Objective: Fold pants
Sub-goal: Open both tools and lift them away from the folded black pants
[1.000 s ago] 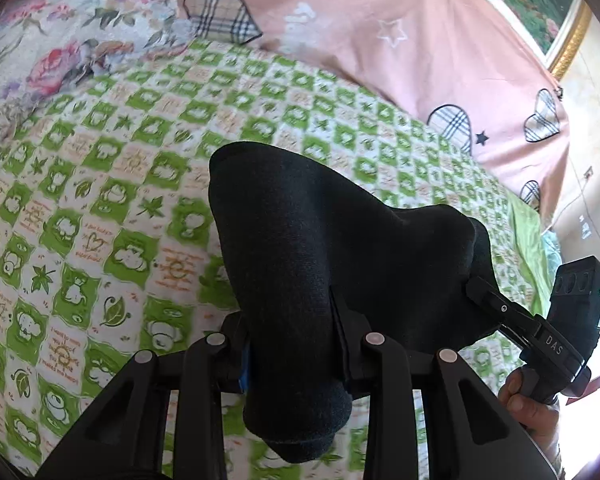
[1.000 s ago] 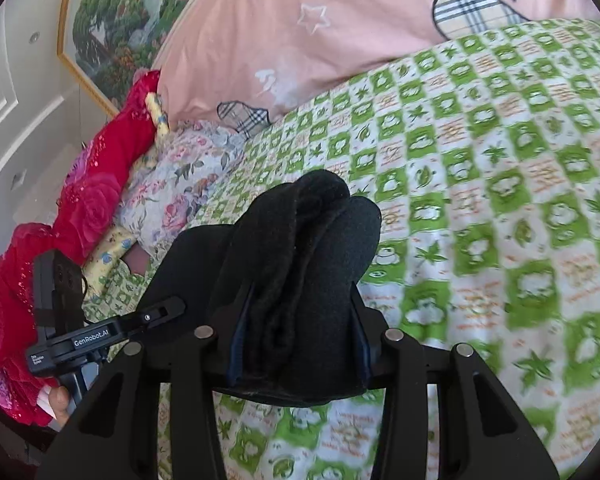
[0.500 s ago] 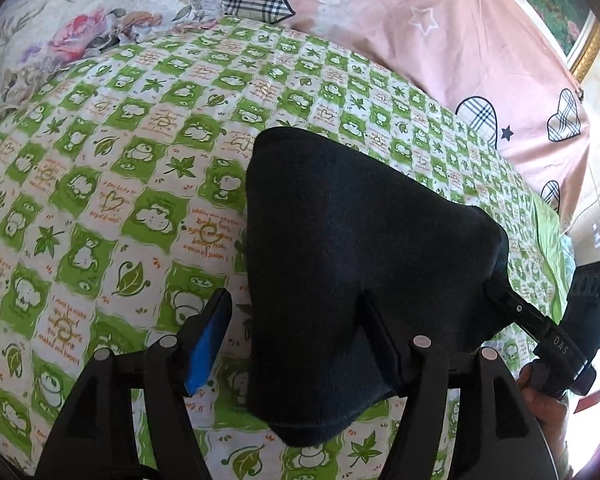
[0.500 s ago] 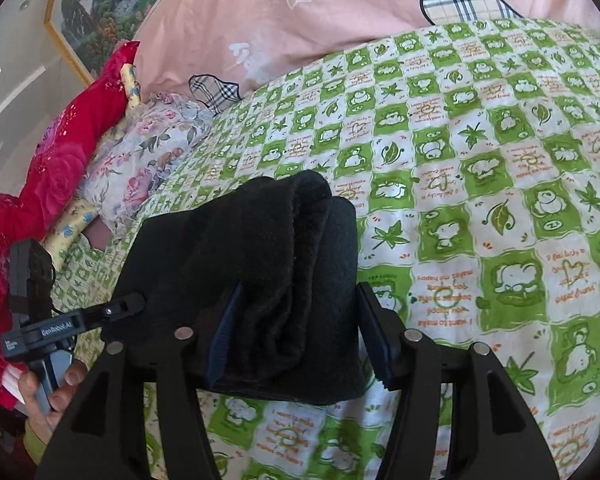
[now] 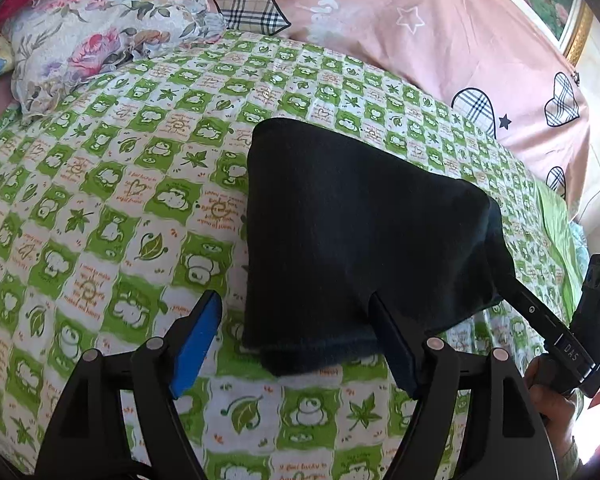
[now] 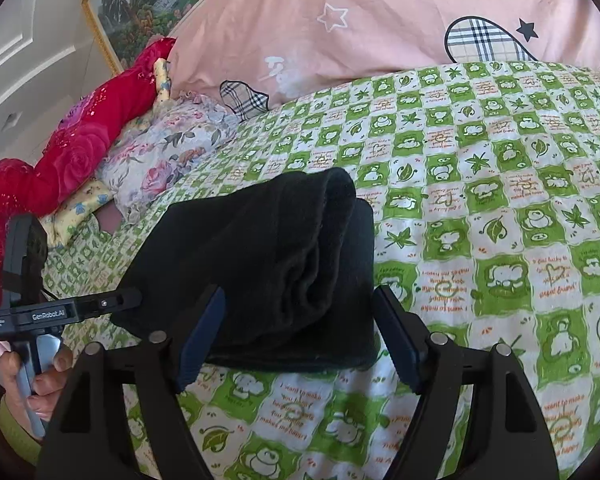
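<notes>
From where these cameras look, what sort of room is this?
Most likely a bedroom: folded black pants lie on a bed's green checked sheet, with a floral pillow and a pink quilt behind.

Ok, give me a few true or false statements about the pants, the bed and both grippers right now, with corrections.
1. The black pants lie folded on the green checked sheet. True.
2. The left gripper is clamped on the pants. False: its fingers stand apart, having just been opening; one blue pad is clear of the fabric.
3. The right gripper is open. True; it has just been opening, with the pants' edge between its fingers.
4. The floral pillow rests on the pants. False: it lies apart, near the pink quilt.
</notes>
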A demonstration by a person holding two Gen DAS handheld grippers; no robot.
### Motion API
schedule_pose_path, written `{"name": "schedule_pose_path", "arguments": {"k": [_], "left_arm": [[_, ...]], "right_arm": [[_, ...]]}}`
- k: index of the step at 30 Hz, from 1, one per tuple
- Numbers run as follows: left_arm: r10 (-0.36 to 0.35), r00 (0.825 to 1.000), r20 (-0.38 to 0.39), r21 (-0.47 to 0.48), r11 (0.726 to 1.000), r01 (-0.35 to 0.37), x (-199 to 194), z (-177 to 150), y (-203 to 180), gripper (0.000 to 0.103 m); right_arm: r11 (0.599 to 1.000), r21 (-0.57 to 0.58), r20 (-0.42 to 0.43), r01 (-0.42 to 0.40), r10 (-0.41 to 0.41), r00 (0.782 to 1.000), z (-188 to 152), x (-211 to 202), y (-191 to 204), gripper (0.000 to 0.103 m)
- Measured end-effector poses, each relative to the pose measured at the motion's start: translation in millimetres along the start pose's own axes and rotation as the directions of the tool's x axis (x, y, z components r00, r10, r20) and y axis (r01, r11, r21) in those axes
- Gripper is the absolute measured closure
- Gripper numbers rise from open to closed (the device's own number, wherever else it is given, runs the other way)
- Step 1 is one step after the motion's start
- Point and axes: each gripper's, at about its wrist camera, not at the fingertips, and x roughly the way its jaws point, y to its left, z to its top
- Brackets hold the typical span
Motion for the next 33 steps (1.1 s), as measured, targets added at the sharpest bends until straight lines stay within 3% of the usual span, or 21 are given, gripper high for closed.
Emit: {"name": "schedule_pose_path", "arguments": {"k": [10, 18, 23, 27, 33], "left_arm": [[0.048, 0.996, 0.072, 0.018, 0.999, -0.049, -24.3, -21.5, -1.8, 0.024], [0.080, 0.988, 0.129, 0.046, 0.995, -0.086, -40.4, -37.5, -7.3, 0.020], [0.145, 0.975, 0.167, 0.075, 0.984, -0.159, -47.9, -49.2, -10.2, 0.018], [0.182, 0.967, 0.177, 0.077, 0.977, -0.197, -48.8, -55.0, -9.4, 0.018], [0.205, 0.964, 0.169, 0.074, 0.973, -0.220, -47.4, -61.4, -7.0, 0.018]], "right_arm": [[0.998, -0.061, 0.066, 0.024, -0.020, 0.998, -12.9, -16.2, 16.7, 0.022], [0.989, -0.139, 0.081, 0.047, -0.036, 0.996, -27.4, -23.5, 36.6, 0.012], [0.973, -0.217, 0.124, 0.075, -0.049, 0.991, -36.1, -31.4, 51.2, 0.007], [0.957, -0.269, 0.159, 0.105, -0.063, 0.985, -42.5, -35.1, 61.0, 0.003], [0.948, -0.298, 0.142, 0.111, -0.071, 0.987, -44.7, -29.2, 65.7, 0.000]]}}
